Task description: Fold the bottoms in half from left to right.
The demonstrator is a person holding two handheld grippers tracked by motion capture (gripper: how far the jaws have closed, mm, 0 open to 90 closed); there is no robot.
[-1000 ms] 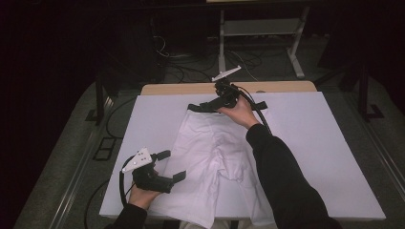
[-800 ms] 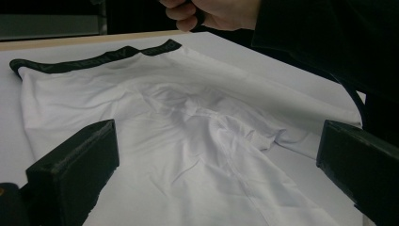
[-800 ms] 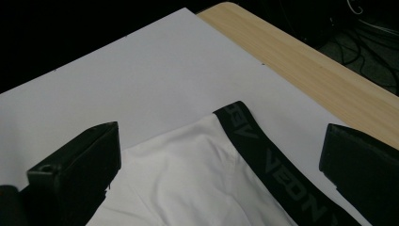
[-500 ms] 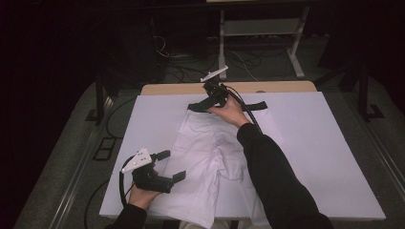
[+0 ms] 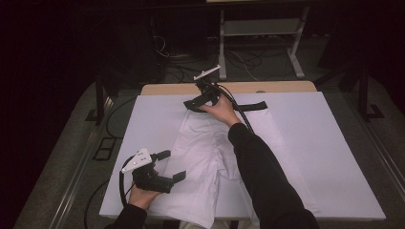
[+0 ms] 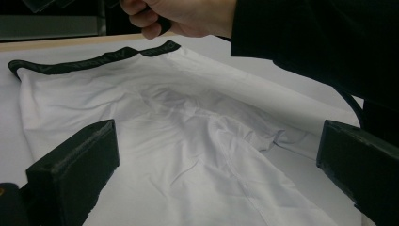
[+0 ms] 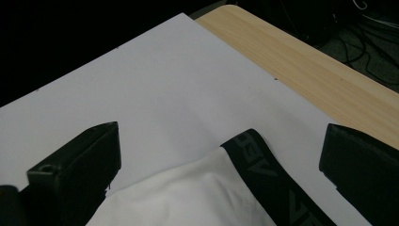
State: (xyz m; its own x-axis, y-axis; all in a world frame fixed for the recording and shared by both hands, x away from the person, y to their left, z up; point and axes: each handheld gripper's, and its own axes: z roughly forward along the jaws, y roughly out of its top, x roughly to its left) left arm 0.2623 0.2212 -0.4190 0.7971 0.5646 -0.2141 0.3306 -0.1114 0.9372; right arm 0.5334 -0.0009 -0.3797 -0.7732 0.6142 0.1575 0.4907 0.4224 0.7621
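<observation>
Change: the right gripper [image 5: 199, 101] has been carried a little farther toward the far left of the table since a second ago; the left gripper [image 5: 165, 166] has been kept where it was.
Right gripper: held at the far end of the shorts [image 5: 205, 152], over the left end of the black waistband [image 5: 252, 106]; its jaws are spread wide, and in the right gripper view the band's corner [image 7: 263, 174] is seen between them, untouched by either.
Left gripper: held low at the near left, beside the hem of the shorts; its jaws are parted and nothing is clasped.
Shorts: white, laid flat and creased in the middle of the white sheet [image 5: 334, 157], waistband at the far end, one leg hung over the near edge.
Table: a strip of bare wood [image 5: 282, 87] is seen beyond the sheet.
Sleeve: the dark right sleeve [image 5: 267, 181] is stretched across the shorts.
</observation>
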